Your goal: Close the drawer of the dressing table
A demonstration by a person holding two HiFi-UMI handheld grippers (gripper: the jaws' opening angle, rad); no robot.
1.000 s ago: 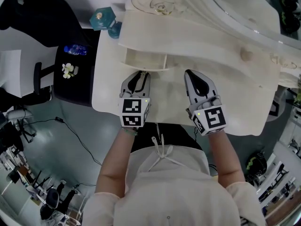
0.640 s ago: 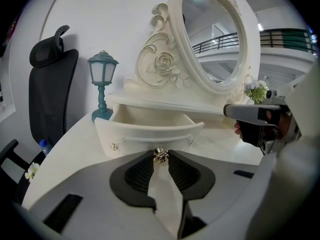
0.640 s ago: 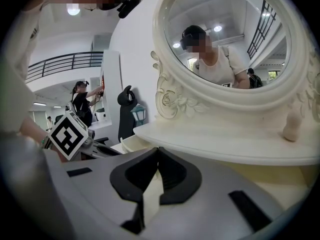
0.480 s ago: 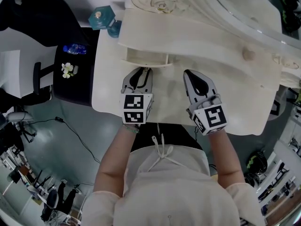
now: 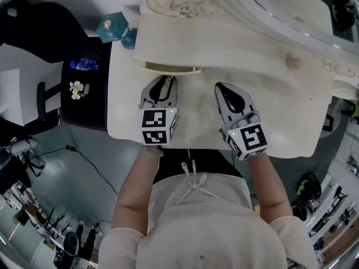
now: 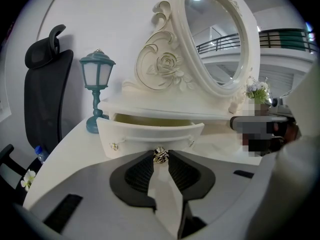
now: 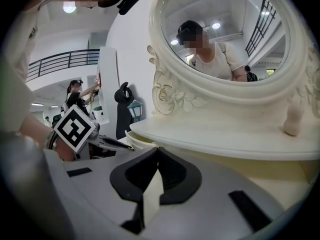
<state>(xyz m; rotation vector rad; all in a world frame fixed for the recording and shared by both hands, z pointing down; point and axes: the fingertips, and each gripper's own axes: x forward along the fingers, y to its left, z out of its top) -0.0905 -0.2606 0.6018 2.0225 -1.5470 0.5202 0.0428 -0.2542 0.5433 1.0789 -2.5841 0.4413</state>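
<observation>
Seen from the head view, a cream dressing table (image 5: 280, 122) fills the upper half. Its curved front edge runs just ahead of the person's body at 6 o'clock, with bare tabletop stretching toward 3 o'clock. Grey floor (image 5: 84, 172) lies open at 8 o'clock. An oval mirror (image 6: 215, 39) in a carved frame stands at the table's back, at 12 o'clock. A black office chair (image 6: 42, 94) sits off the table's left edge, at 9 o'clock in the left gripper view.

Under the raised shelf, at 11 o'clock, the drawer (image 6: 145, 134) stands partly open. Only a narrow strip of its pale inside shows, and what it holds, if anything, cannot be made out.

The left gripper (image 6: 160, 160) points at the drawer front, its jaws pinching the small metal drawer knob (image 6: 160, 154). The right gripper (image 7: 157, 151) hovers over bare tabletop just to the right, jaws pressed together on nothing. A teal lamp (image 6: 97, 76) stands near the table's left corner.
</observation>
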